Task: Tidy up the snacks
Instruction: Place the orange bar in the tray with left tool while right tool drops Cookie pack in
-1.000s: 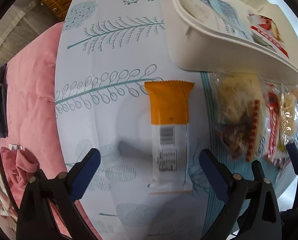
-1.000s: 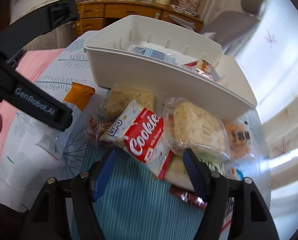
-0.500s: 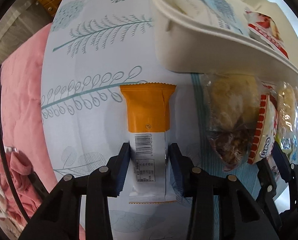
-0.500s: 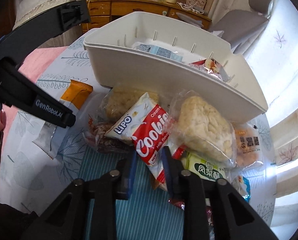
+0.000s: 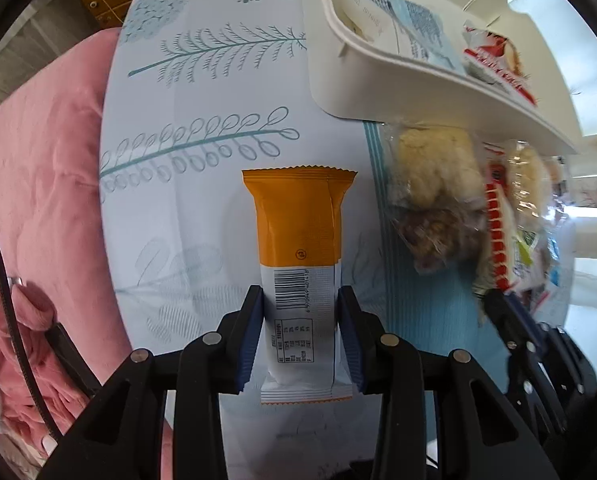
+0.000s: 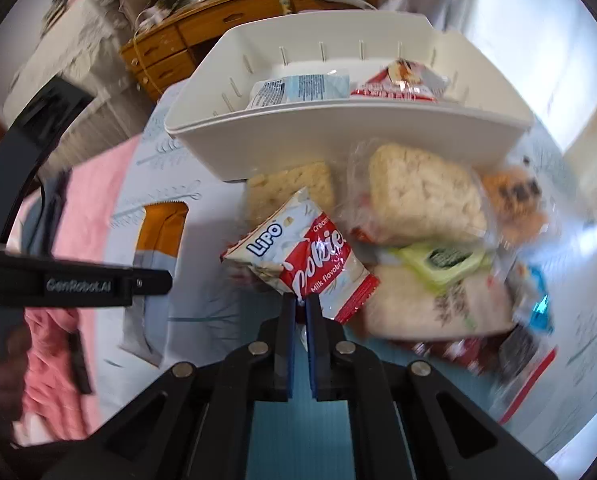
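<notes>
My left gripper (image 5: 300, 320) is shut on the white end of an orange-and-white snack bar (image 5: 298, 248), which points toward the white bin (image 5: 398, 92). My right gripper (image 6: 300, 312) is shut on the edge of a red-and-white Lipo cookie packet (image 6: 310, 260) and holds it lifted above the snack pile. The white bin (image 6: 338, 136) stands behind the pile and holds a blue-and-white packet (image 6: 298, 88) and a red packet (image 6: 398, 80). The orange bar (image 6: 160, 232) and the left gripper's body also show at the left of the right wrist view.
Several wrapped snacks lie in front of the bin: rice-cake packs (image 6: 422, 196), a green packet (image 6: 442, 260), an orange packet (image 6: 514, 200). A pink blanket (image 5: 38, 200) lies left of the patterned tablecloth (image 5: 218, 80). A wooden dresser (image 6: 218, 28) stands behind.
Both grippers closed, the left on the orange bar, the right on the cookie packet. The right has since lifted the packet off the pile, and its view is blurred by motion.
</notes>
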{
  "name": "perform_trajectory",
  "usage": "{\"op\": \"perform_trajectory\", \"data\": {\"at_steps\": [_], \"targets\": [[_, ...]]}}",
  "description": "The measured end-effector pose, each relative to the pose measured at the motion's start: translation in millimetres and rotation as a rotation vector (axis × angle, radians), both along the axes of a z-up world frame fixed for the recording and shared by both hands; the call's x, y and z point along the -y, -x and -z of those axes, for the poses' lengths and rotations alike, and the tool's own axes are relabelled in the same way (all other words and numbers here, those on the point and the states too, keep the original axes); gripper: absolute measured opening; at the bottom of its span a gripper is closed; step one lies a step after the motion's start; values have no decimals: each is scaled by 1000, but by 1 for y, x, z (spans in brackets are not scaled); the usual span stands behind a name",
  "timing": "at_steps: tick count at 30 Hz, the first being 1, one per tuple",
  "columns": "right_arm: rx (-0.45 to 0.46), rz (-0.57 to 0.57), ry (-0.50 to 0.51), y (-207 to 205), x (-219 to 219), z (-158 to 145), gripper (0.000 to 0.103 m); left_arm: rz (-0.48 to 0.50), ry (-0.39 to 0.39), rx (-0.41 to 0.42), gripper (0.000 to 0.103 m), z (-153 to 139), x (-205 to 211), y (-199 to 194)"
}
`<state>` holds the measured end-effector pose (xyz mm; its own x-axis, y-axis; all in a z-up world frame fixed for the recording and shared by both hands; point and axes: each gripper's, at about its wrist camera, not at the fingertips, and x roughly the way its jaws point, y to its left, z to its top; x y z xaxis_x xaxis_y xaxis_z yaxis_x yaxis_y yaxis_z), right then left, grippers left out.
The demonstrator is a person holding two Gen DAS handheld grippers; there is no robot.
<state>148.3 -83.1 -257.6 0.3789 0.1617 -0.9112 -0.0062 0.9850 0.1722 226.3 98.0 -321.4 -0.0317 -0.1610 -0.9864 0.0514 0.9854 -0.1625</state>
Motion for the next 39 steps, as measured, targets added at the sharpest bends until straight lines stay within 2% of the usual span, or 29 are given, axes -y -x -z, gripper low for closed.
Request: {"op": "perform_trajectory", "data": {"at_steps": [6, 13, 19, 23, 27, 31, 39], "targets": [[-7, 71, -115, 11, -7, -16, 4, -14, 24, 23, 36, -35, -21, 8], [65, 144, -190, 7, -6, -48, 3, -48, 75, 77, 36, -89, -43, 1], [126, 167, -251, -13, 0, -71, 3, -43, 107, 120, 36, -127, -32, -22], [182, 169, -283, -29, 6, -89, 3, -24, 121, 158, 36, -143, -19, -41], [237, 175, -301, -48, 15, -98, 3, -19, 133, 182, 36, -152, -3, -61], [301, 161, -277, -62, 22, -105, 3, -25, 156, 202, 37, -154, 15, -82], [371, 148, -239, -83, 43, -103, 3, -54, 225, 252, 37, -144, 41, -114]]}}
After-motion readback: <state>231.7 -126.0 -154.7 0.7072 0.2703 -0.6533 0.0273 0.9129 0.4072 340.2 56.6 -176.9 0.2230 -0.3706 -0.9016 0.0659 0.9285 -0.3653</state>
